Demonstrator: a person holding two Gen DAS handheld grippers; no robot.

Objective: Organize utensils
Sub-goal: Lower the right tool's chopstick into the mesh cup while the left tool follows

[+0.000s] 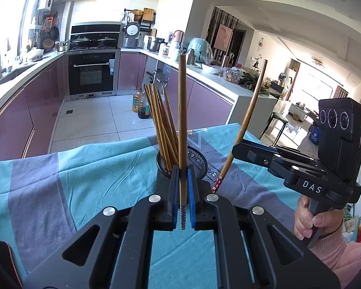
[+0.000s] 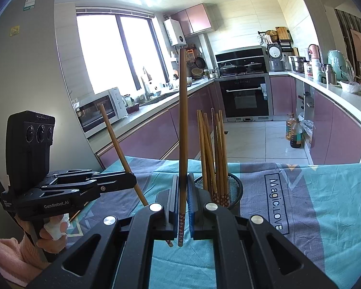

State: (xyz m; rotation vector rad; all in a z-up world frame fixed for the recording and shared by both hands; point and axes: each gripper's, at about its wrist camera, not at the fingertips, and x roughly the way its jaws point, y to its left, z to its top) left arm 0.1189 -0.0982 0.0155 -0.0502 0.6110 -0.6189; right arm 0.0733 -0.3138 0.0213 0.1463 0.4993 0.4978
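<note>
A black mesh holder (image 2: 233, 187) stands on the blue-and-grey tablecloth (image 2: 325, 192), just beyond both grippers, holding a leaning bundle of wooden chopsticks (image 2: 215, 149) — roughly six, the exact count uncertain; two more chopsticks are outside it, one per gripper; the left gripper (image 1: 183, 192) is clenched on one upright chopstick (image 1: 182, 120); the right gripper (image 2: 183, 200) is likewise clenched on the other chopstick (image 2: 183, 120), patterned end downward.
</note>
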